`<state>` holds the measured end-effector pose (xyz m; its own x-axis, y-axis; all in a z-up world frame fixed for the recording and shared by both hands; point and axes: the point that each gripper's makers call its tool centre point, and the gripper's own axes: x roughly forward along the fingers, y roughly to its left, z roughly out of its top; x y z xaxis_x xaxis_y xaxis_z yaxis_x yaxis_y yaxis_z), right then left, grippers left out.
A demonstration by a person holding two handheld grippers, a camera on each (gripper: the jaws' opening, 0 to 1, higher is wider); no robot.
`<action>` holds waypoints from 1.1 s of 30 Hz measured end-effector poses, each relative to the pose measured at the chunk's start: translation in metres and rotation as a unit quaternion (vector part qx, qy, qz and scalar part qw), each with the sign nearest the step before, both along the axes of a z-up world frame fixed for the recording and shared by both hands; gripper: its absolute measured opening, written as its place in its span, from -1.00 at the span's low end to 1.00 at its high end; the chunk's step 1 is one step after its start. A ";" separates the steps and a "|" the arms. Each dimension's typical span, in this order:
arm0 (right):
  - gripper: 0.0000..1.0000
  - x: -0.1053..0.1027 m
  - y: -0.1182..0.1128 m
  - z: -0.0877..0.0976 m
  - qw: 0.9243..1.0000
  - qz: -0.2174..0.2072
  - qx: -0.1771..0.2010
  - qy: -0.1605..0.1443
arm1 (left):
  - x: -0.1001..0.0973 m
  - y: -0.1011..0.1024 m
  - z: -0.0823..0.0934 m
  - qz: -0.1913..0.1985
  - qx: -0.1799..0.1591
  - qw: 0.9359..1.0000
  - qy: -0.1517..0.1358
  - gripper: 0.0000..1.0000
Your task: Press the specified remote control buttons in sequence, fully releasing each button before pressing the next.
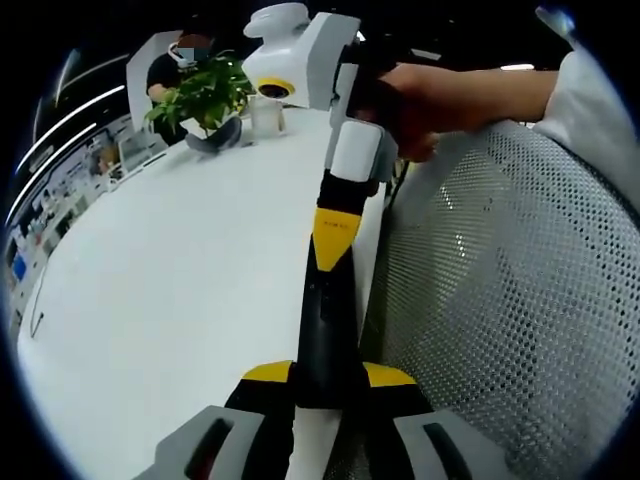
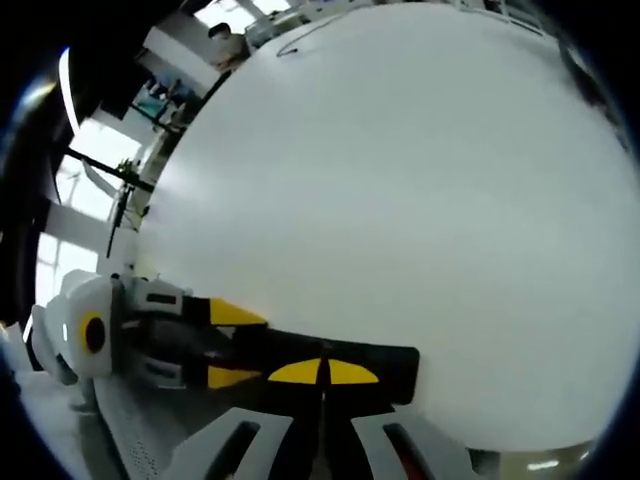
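Remote control [image 1: 322, 340] first, in the left gripper view: a slim black bar clamped between the yellow-tipped jaws of the left tool [image 1: 328, 372], running away from the camera along the edge of the white bench [image 1: 180, 270]; its buttons are too dark to make out. Onto its far end comes the right tool [image 1: 330, 240] - jaws together in one yellow point, the tip touching the remote's upper face - held by a hand [image 1: 440, 100]. A white mesh chair back [image 1: 500, 300] stands just beside the bench edge. Farther along the bench are a potted plant [image 1: 205, 95] and a clear glass [image 1: 265, 115] near it, and a thin dark cable [image 1: 35, 320] lies well apart at the bench's other side; a person sits behind the plant.

In the right gripper view the right tool [image 2: 324, 372] shows its yellow tips pressed together on the remote control [image 2: 390, 362], which lies crosswise at the edge of the bench [image 2: 400, 200]; the left tool [image 2: 232, 346] grips the remote's other end, one yellow tip on each side of it; far across the bench lies the cable [image 2: 300, 45].
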<state>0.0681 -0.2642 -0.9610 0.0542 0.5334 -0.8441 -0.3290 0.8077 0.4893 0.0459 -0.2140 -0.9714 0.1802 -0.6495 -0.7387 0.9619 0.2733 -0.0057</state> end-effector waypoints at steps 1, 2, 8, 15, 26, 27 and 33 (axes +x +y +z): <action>-1.00 0.000 0.000 0.000 1.000 0.000 0.001 0.001 | 0.000 0.000 0.000 0.000 0.000 1.000 0.000 -0.52; -1.00 -0.001 0.000 0.000 1.000 0.001 0.000 0.002 | 0.000 0.000 0.000 0.000 0.000 1.000 0.000 -0.52; -1.00 -0.005 -0.001 -0.001 1.000 0.008 -0.011 0.004 | 0.000 0.000 0.000 -0.001 0.001 1.000 -0.001 -0.52; -1.00 -0.003 -0.001 0.000 1.000 0.011 -0.016 -0.002 | 0.000 0.000 0.000 -0.001 0.000 1.000 -0.001 -0.52; -1.00 -0.003 -0.002 -0.002 1.000 0.016 -0.019 -0.006 | 0.000 0.000 0.000 -0.002 0.001 1.000 -0.001 -0.52; -1.00 -0.003 -0.002 -0.002 1.000 0.017 -0.019 -0.005 | -0.001 0.000 0.000 -0.002 0.000 1.000 -0.001 -0.52; -1.00 -0.002 -0.003 -0.003 1.000 0.002 -0.008 0.008 | 0.000 0.000 0.000 -0.001 0.000 1.000 0.000 -0.51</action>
<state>0.0662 -0.2669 -0.9644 0.0387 0.5196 -0.8536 -0.3252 0.8143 0.4809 0.0456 -0.2138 -0.9718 0.1786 -0.6497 -0.7389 0.9627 0.2706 -0.0053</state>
